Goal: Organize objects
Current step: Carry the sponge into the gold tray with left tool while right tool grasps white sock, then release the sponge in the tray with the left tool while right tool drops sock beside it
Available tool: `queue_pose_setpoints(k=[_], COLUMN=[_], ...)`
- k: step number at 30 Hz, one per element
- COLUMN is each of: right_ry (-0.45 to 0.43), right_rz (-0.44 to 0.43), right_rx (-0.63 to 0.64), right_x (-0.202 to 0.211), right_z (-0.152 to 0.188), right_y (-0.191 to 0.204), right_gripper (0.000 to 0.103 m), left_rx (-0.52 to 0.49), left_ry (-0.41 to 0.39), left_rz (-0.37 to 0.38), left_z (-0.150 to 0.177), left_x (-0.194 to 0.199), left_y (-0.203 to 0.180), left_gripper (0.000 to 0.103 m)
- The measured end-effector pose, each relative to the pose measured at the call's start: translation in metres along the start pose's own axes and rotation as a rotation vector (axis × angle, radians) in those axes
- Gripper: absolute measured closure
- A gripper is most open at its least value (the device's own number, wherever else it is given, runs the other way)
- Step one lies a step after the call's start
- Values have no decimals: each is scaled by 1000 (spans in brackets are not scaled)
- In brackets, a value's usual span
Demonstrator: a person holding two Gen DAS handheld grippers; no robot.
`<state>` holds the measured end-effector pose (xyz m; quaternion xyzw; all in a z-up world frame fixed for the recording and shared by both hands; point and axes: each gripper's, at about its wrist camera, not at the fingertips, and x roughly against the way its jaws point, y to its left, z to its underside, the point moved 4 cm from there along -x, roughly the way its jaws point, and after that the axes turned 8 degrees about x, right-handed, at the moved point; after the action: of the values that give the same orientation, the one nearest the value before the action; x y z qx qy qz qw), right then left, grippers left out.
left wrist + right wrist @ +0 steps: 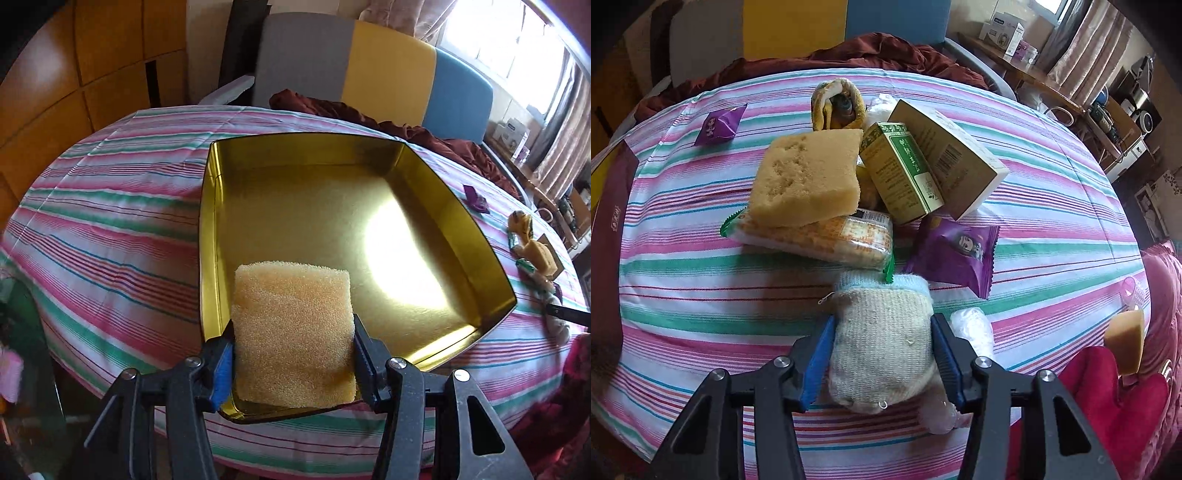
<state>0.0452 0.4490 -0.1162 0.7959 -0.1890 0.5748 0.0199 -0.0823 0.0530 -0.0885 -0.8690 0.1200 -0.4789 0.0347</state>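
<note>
From the left wrist, the left gripper [293, 354] has its jaws pressed against the two side edges of a yellow sponge [293, 332], gripping it, and the sponge hangs over the near end of an open gold tin [458, 206] that sits on the striped tablecloth [110, 229]. The sponge's far edge points into the tin, which has nothing else inside that I can see; whether its underside touches the floor of the tin I cannot tell. What matters here is that the sponge lies directly ahead of the jaws and already inside the tin's walls — so letting go looks like the whole of the next step for this hand. From the right wrist, the right gripper [882, 354] straddles a knitted sock [882, 343] with a pale blue cuff, its long axis running straight away from the jaws, cuff end farthest; the pads sit against both sides, so I take it as gripped, though it seems to rest on the cloth. A white plastic wrapper [973, 330] lies just beside it. Beyond sits the heap: a large sponge block [807, 181] atop a cracker packet [827, 240], a green box [903, 173], a tan box [955, 155] and a purple snack pack [956, 251].
</note>
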Motion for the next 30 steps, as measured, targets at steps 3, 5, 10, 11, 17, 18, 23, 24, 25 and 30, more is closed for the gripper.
queue_pose_setpoints(k=[3,5,10,11,17,18,23,24,25,30], right_ry=[0,-1,-1,-1,-4,-7,-35,-42,-48,-107], right_rz=[2,3,4,4,11,10,-62,-78,-111,-276], right_rx=[3,5,5,5,11,9,5,10,10,94], right_x=[-1,0,-1,-1,-2,-2,13,17,22,61], right_z=[0,2,0,0,3,3,6,7,8,17], right_y=[-1,-4,-4,-4,-4,-4,0,1,2,41], right_gripper=[50,50,50,50,52,53,54,54,54,54], left_rx=[-9,-12,-17,-22,-9,7,116,137,157,186], left_ry=[-8,-10,-22,-33,-111,-131,-198,-204,-208,-203], left_rz=[-26,-33,-23,-30,-57,-64,-91,-94,-96,-93], left_z=[2,2,3,2,-2,-4,-13,-14,-15,-13], left_x=[-2,-1,4,6,30,36,55,57,58,58], left_y=[4,5,1,0,6,10,39,44,50,58], left_gripper=[47,46,33,31,31,31,28,28,28,28])
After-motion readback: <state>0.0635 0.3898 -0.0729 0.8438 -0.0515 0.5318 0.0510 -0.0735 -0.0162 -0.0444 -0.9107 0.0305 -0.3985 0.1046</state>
